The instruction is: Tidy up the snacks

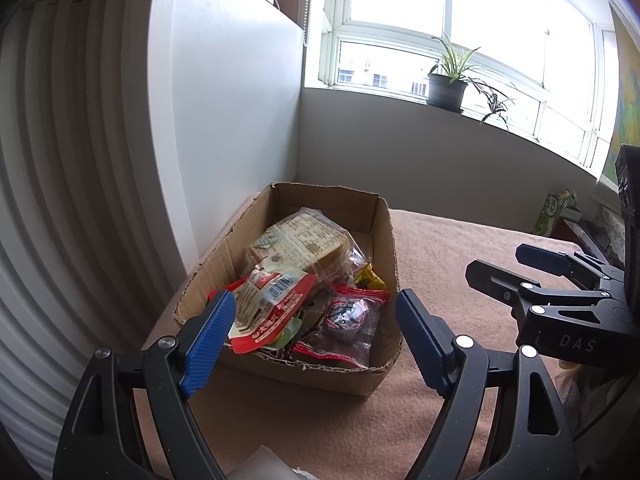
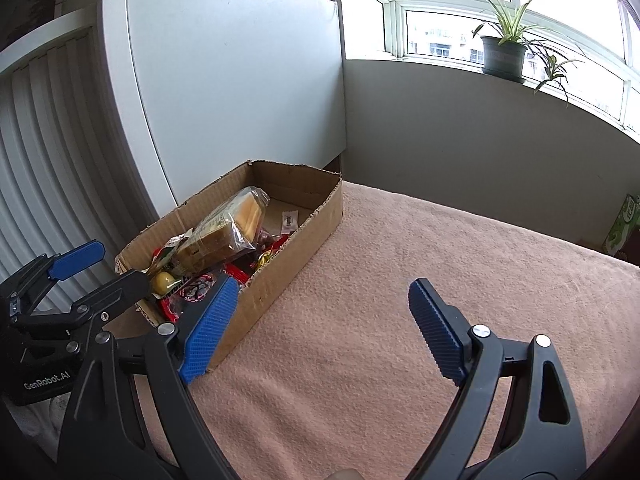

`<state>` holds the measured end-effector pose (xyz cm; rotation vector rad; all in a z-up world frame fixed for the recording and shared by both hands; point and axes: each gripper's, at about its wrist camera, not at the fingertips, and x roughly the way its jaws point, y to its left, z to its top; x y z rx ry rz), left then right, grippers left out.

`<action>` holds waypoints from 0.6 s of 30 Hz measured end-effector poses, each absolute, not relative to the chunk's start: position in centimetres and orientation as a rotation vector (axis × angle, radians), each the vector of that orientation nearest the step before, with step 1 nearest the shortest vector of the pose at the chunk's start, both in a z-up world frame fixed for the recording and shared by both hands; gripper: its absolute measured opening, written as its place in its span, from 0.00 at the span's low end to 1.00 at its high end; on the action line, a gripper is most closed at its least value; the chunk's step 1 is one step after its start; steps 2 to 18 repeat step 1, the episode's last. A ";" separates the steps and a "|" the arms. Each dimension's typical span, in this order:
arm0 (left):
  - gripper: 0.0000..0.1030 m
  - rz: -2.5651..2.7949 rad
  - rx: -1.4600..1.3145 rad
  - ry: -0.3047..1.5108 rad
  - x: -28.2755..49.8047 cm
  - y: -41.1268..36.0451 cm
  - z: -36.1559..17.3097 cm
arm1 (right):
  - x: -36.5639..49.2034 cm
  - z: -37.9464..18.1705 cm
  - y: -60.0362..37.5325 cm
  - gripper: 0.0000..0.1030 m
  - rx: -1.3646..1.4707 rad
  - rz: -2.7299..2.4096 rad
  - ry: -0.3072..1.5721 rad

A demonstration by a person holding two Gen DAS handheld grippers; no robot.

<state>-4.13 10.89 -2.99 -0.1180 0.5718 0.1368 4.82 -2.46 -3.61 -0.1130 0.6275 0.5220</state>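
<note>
Snacks (image 1: 304, 280) piled in cardboard box (image 1: 390, 240), far-left on pink blanket (image 2: 400, 280), against the white wall | my left claw (image 1: 316, 332) released, empty, hovering near box | right claw (image 2: 320, 320) released, empty over blanket.

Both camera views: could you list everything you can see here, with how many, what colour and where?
cardboard box: one, brown, open-topped, on the blanket beside the white cabinet
bread pack: one, clear wrap around tan slices, on top of the pile in the box
red-and-white snack packet: one, at the near end of the box
yellow wrapper: one, partly buried in the box
blanket: one, pink, covers the surface
white cabinet: one, behind the box
potted plant: one, green in a dark pot, on the windowsill
green carton: one, far right edge
left gripper: jaws open, blue pads, empty, near the box
right gripper: jaws open, blue pads, empty, over the blanket
</note>
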 end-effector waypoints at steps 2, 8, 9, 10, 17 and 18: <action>0.80 0.138 -0.111 0.570 -4.1 10.7 -3.0 | 4.8 -3.6 -2.5 0.87 -0.114 0.519 0.627; 0.80 0.138 -0.111 0.570 -4.1 10.7 -3.0 | 4.8 -3.6 -2.5 0.87 -0.114 0.519 0.627; 0.80 0.138 -0.111 0.570 -4.1 10.7 -3.0 | 4.8 -3.6 -2.5 0.87 -0.114 0.519 0.627; 0.80 0.138 -0.111 0.570 -4.1 10.7 -3.0 | 4.8 -3.6 -2.5 0.87 -0.114 0.519 0.627; 0.80 0.138 -0.111 0.570 -4.1 10.7 -3.0 | 4.8 -3.6 -2.5 0.87 -0.114 0.519 0.627; 0.80 0.138 -0.111 0.570 -4.1 10.7 -3.0 | 4.8 -3.6 -2.5 0.87 -0.114 0.519 0.627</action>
